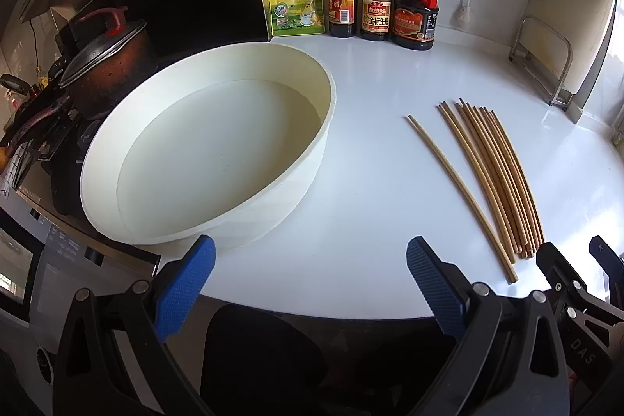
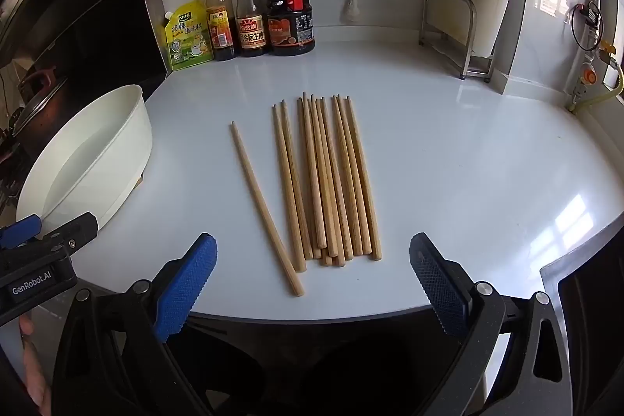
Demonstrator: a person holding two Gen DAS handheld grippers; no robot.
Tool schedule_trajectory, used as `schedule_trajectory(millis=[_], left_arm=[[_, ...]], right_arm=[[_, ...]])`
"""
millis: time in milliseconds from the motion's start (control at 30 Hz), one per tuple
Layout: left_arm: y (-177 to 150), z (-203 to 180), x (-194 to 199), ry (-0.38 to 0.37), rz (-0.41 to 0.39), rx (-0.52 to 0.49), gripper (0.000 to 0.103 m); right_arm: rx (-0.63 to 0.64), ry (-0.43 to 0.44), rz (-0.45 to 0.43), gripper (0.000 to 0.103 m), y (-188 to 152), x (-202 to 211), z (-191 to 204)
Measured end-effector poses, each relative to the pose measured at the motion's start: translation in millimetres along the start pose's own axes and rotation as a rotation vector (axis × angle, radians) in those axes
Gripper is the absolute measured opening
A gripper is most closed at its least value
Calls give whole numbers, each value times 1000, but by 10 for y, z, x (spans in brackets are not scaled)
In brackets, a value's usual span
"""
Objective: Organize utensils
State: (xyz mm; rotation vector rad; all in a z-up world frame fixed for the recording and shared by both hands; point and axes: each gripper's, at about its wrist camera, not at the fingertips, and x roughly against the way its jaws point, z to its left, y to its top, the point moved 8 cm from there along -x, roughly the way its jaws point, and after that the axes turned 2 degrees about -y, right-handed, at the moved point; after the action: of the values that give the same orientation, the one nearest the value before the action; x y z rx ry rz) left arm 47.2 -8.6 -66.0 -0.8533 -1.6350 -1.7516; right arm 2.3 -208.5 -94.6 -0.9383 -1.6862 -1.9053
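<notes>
Nearest, the left gripper (image 1: 310,283) and the right gripper (image 2: 312,283) are held over the counter's (image 2: 448,162) near edge, both with jaws spread wide and nothing between them. Just beyond the right gripper the chopsticks (image 2: 331,182) are laid in a loose bundle, one stray chopstick (image 2: 265,205) apart on the left. The white bowl (image 1: 304,158) is set to the far left, empty. The stray is probably best taken first, gripped mid-length so it is not tipped.
</notes>
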Motion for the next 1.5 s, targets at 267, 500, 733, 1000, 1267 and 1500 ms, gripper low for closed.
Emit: schedule_trajectory(millis=[267,500,733,1000,1267,1500], left_arm=[[-28,-19,-35,0,10,-10,97],[-32,-41,-37,-4,10,-14,97],[-42,-72,-40,-1,14,-17,97],[-50,-65,-58,-3,18,-17,97],[-45,-50,-77,-3,18,-16,97],[-45,-49,-78,-4,18,-16,97]], right_arm=[[0,-1,2,95,26,-10,2],[1,2,4,95,-1,-13,-12],[3,1,7,95,-4,-26,-7],[3,5,9,95,-13,-36,-3],[3,3,8,95,-15,-52,4],[4,4,9,95,-7,-45,3]])
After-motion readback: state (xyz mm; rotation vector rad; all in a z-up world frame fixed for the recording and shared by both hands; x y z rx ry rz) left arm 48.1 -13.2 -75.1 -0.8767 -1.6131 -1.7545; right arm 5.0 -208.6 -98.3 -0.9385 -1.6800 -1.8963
